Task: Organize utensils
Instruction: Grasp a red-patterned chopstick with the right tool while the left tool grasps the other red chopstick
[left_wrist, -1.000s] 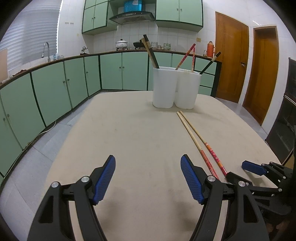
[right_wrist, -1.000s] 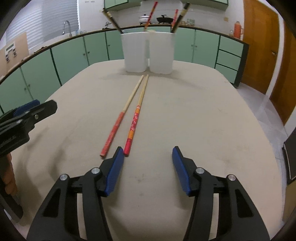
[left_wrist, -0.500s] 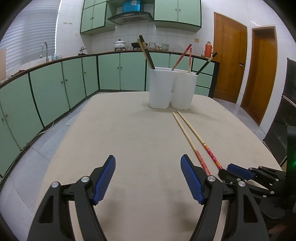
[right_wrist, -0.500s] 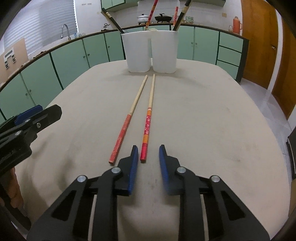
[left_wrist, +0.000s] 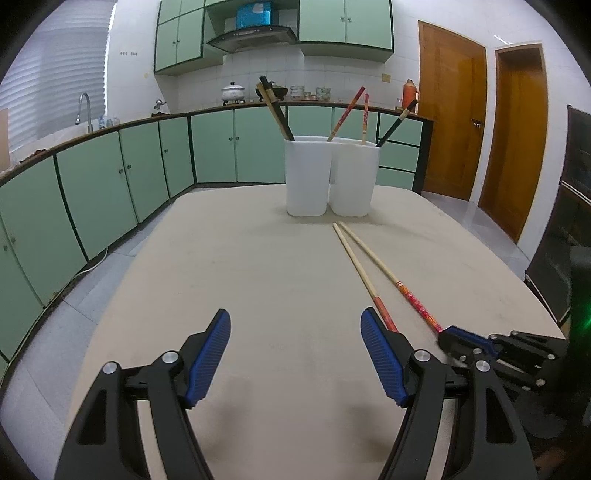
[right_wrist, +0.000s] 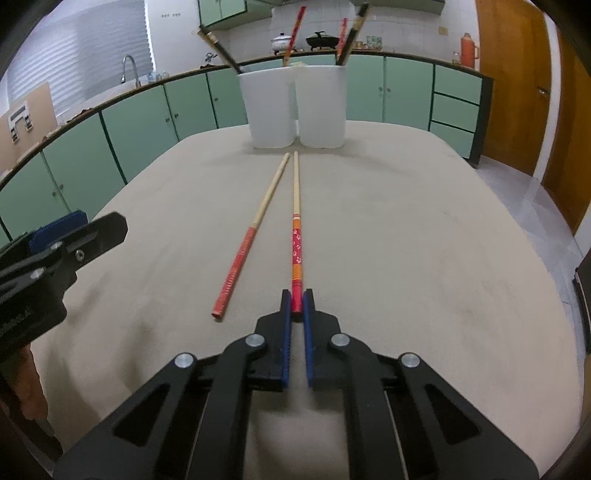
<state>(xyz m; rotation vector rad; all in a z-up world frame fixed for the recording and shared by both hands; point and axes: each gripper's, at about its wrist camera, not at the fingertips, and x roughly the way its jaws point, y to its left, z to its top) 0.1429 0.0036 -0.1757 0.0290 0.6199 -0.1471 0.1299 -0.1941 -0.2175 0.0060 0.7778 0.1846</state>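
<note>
Two long chopsticks lie side by side on the beige table. The flowered red-and-orange chopstick (right_wrist: 296, 236) (left_wrist: 402, 290) has its red end clamped between the blue pads of my right gripper (right_wrist: 296, 301) (left_wrist: 448, 338), which is shut on it. The plain red-ended chopstick (right_wrist: 248, 243) (left_wrist: 364, 275) lies free to its left. My left gripper (left_wrist: 295, 328) hovers open over bare table, left of both chopsticks, nothing between its fingers. Two white holders (left_wrist: 308, 175) (left_wrist: 354, 177) (right_wrist: 271, 107) (right_wrist: 321, 105) stand at the far end with several chopsticks in them.
The table (left_wrist: 258, 266) drops off at rounded edges on both sides. Green cabinets (left_wrist: 110, 184) with a sink run along the left and back wall. Wooden doors (left_wrist: 450, 110) stand at the right, and a dark appliance (left_wrist: 576, 221) at the far right.
My right gripper has slid to the flowered chopstick's red end and its jaws have gone from open to shut on it. The left gripper has stayed open and nearly still.
</note>
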